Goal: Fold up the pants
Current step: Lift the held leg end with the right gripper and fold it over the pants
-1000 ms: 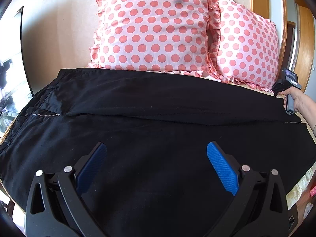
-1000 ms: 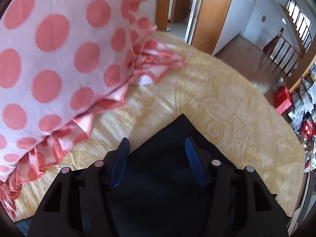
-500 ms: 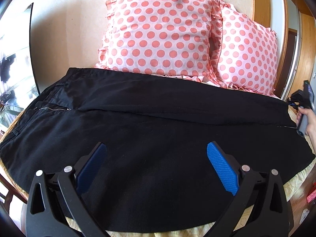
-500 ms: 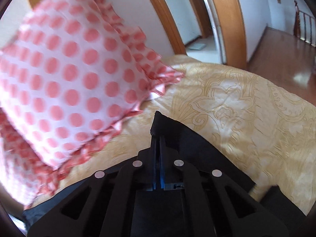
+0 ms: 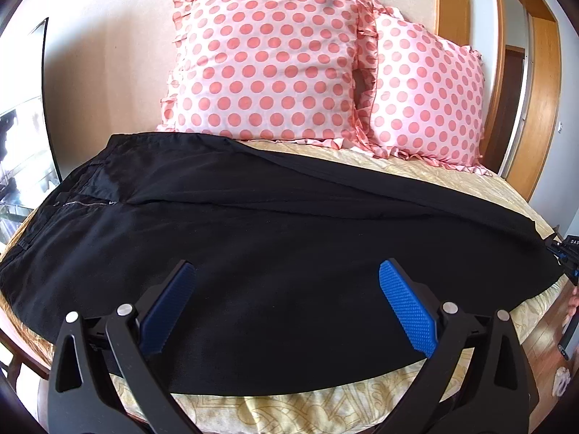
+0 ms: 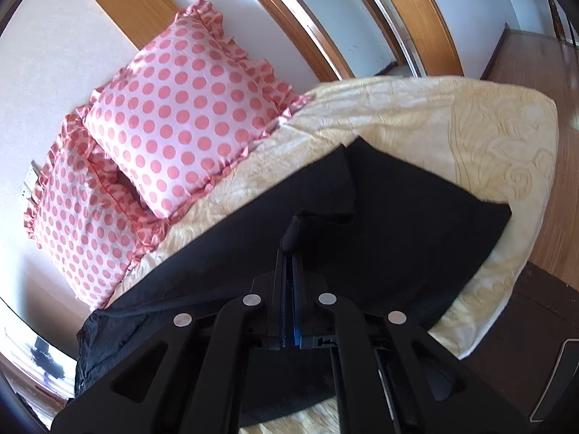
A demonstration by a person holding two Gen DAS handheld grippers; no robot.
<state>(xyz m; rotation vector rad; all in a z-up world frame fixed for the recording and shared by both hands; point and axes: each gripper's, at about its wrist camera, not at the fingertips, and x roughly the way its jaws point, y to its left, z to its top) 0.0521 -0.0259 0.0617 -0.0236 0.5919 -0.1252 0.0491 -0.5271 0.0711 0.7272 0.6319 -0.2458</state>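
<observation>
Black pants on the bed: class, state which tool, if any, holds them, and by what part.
The right tool is shut on the black pants, pinching a fold at the leg-hem end. The left tool is open, holding nothing.

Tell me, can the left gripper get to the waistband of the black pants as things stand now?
Probably yes: the left gripper hangs open above the pants, and nothing lies between it and the waistband.

At the right edge of my left wrist view I read only "DAS" on a dark device (image 5: pixel 571 243); the rest is cut off.
</observation>
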